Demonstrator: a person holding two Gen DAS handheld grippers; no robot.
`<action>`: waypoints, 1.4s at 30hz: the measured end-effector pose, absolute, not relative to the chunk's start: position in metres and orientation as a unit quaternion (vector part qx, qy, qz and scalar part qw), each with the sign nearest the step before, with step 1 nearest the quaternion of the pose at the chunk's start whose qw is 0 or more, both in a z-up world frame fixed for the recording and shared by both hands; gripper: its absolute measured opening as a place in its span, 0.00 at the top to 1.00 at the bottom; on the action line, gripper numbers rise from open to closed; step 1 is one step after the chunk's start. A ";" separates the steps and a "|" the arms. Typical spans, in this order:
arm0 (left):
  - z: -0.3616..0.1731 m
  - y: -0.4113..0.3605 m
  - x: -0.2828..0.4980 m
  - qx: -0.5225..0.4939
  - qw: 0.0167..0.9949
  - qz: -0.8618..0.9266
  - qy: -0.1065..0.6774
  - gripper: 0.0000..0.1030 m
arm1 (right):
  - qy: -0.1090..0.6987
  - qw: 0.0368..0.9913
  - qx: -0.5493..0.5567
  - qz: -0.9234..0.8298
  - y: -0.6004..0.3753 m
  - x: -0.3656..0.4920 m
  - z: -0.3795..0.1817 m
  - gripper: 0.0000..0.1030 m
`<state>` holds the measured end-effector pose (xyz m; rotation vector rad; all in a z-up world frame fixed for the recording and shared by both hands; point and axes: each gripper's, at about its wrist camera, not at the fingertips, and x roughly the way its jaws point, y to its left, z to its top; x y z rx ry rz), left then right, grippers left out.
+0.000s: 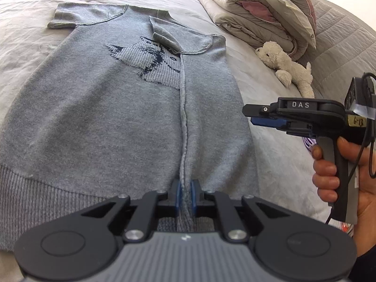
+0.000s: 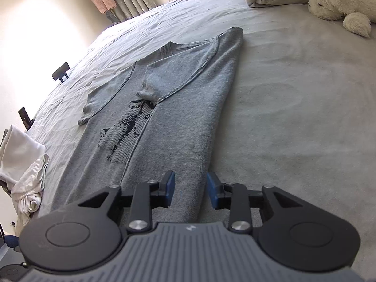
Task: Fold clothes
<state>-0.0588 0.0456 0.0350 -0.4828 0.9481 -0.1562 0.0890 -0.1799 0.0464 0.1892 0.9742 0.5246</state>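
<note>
A grey knitted short-sleeve sweater (image 1: 105,98) with a dark pattern on the chest lies flat on the bed (image 1: 23,11). Its right side is folded over to the middle, the edge running down the centre. My left gripper (image 1: 185,195) is shut on that folded edge at the ribbed hem. In the left wrist view, my right gripper (image 1: 249,116) is held by a hand beside the sweater's right fold, above the sheet. The right wrist view shows the right gripper (image 2: 190,188) open, with the sweater (image 2: 178,117) and its near fold corner seen between the blue pads (image 2: 170,185).
A folded duvet (image 1: 258,11) and a cream plush toy (image 1: 282,65) lie at the head of the bed, to the right. A heap of white clothes (image 2: 23,164) sits at the bed's left edge, near two small dark objects (image 2: 24,117). Bare sheet (image 2: 293,94) lies right of the sweater.
</note>
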 end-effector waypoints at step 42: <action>0.052 0.061 -0.068 -0.242 0.858 -0.149 0.427 0.54 | 0.435 0.875 0.102 0.187 -0.185 0.041 0.065 0.44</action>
